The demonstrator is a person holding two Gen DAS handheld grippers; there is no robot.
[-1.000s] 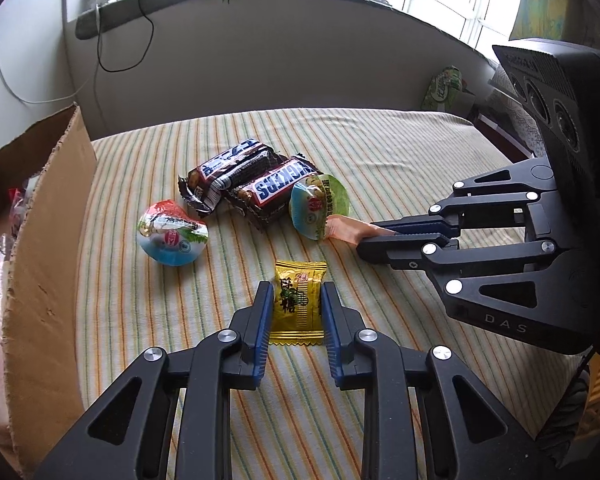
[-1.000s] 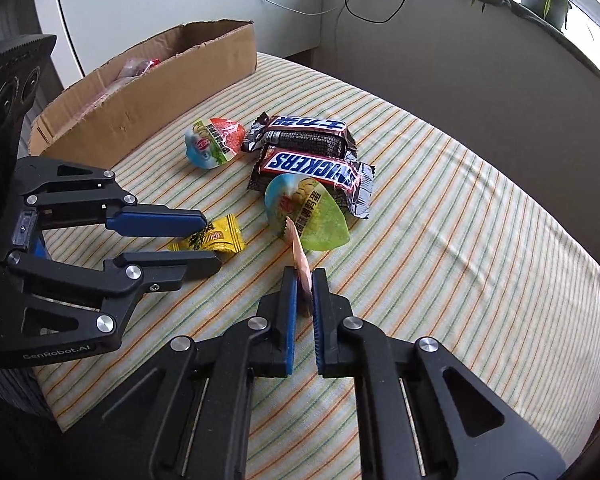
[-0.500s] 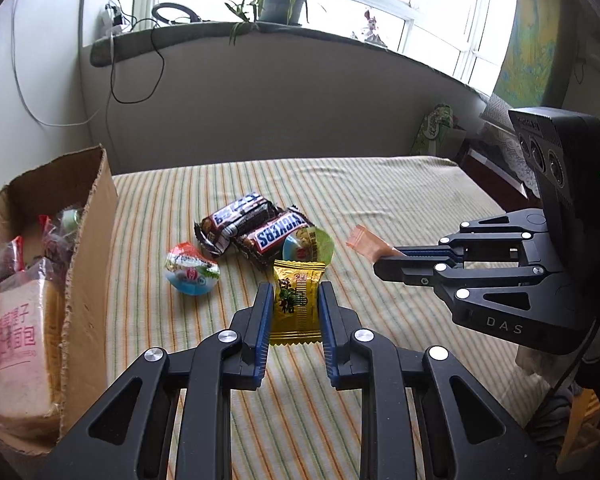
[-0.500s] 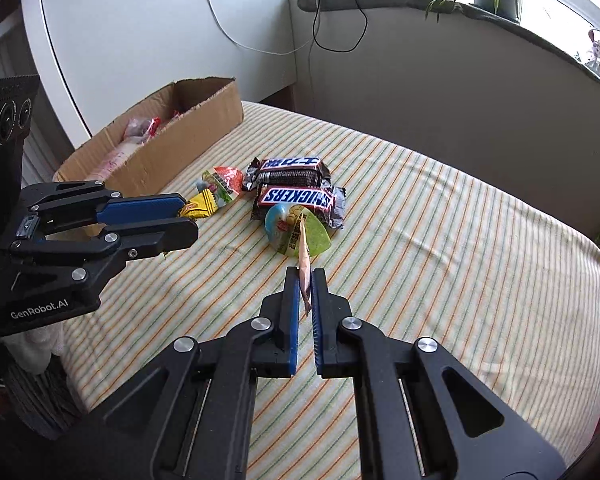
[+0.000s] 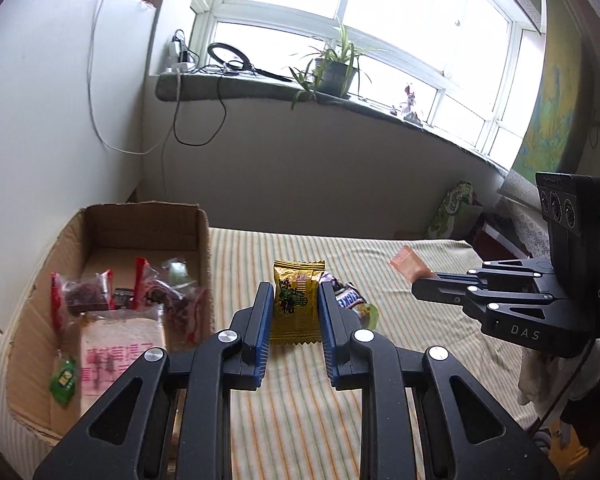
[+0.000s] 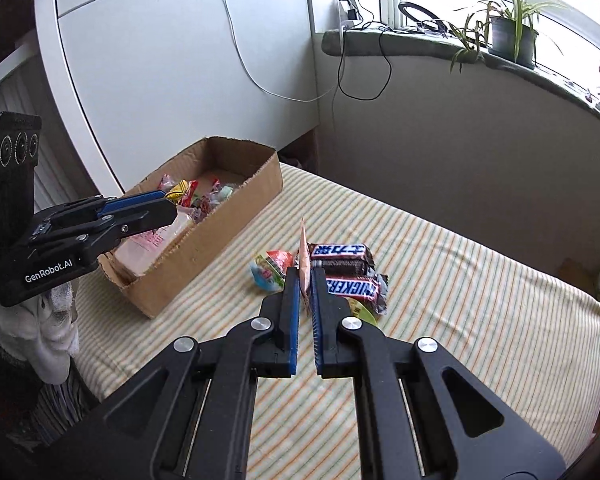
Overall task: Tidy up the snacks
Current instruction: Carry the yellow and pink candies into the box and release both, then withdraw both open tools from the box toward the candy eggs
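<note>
left gripper [image 5: 292,304]: jaws clenched on the yellow candy packet [image 5: 296,300], which hangs clear of the bed; a second ago that packet lay flat on the striped cover.
right gripper [image 6: 306,292]: jaws clenched on the thin pink sachet [image 6: 303,256], held edge-on and upright; a second ago the sachet was still down at the cover beside the green jelly cup.
what changed: both grippers have risen off the bed with a snack each, and the views now take in the open box.
meaning for the task: both picks look secure, so the step in hand appears to be the carry to the box, with the drop still to come.
bed [image 6: 460,280]: striped cover, carries everything.
snacks left on the bed: Snickers bar [image 6: 354,286], dark bar [image 6: 338,256] behind it, round jelly cup [image 6: 270,270], all bunched mid-bed, well apart from the box.
cardboard box [image 6: 204,240]: at the left edge of the bed, open-topped, already holding wrapped snacks and a bread packet [image 5: 120,356].
</note>
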